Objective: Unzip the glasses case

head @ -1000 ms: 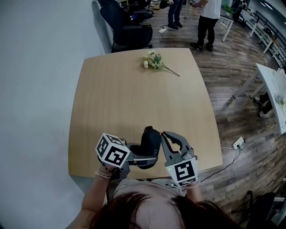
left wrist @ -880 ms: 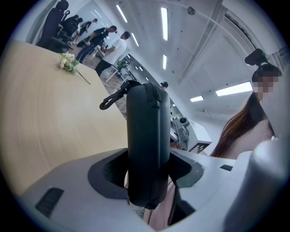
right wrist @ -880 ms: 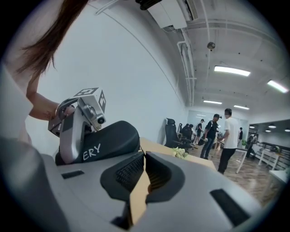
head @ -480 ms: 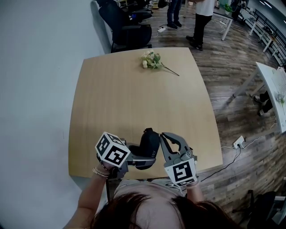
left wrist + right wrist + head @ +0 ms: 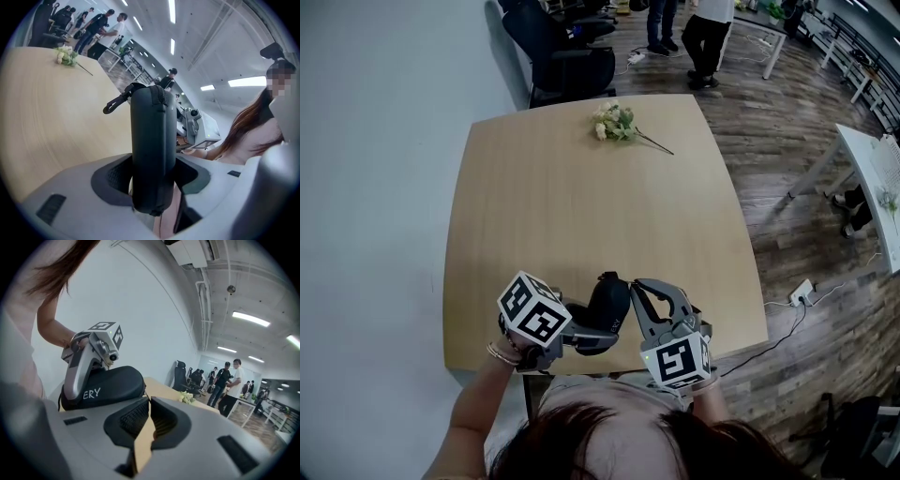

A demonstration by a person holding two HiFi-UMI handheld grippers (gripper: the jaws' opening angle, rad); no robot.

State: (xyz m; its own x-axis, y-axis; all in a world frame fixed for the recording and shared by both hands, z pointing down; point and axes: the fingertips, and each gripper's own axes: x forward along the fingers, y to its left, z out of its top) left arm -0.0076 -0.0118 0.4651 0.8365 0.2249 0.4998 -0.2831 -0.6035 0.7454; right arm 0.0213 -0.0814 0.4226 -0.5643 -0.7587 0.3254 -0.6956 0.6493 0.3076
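The black glasses case (image 5: 607, 305) is held in the air over the near edge of the worktop (image 5: 581, 206), close to the person's body. The left gripper (image 5: 592, 330) has it: in the left gripper view its jaws are clamped on the two broad sides of the case (image 5: 152, 154). The case stands upright between the jaws with its narrow zipped edge towards the camera. The zip seam (image 5: 162, 101) runs over the top of the case and shows no gap. A small black pull loop (image 5: 112, 105) sticks out to the left near the top.

The right gripper (image 5: 639, 292) sits just to the right of the case. In the right gripper view its jaws are drawn together at the tips with nothing between them (image 5: 149, 401). Only a sliver of the worktop (image 5: 159, 389) shows through behind them. From that side the case (image 5: 105, 385) lies to the left, with the white letters "ERY" (image 5: 91, 393) on its side.

A small bunch of pale flowers (image 5: 614, 122) lies near the far edge of the worktop, well apart from the case. Beyond that edge stands a dark office chair (image 5: 567, 56), and people (image 5: 703, 37) stand on the wooden floor (image 5: 769, 141). To the right are a white table (image 5: 872, 178) and a power strip (image 5: 802, 298) with a cable.
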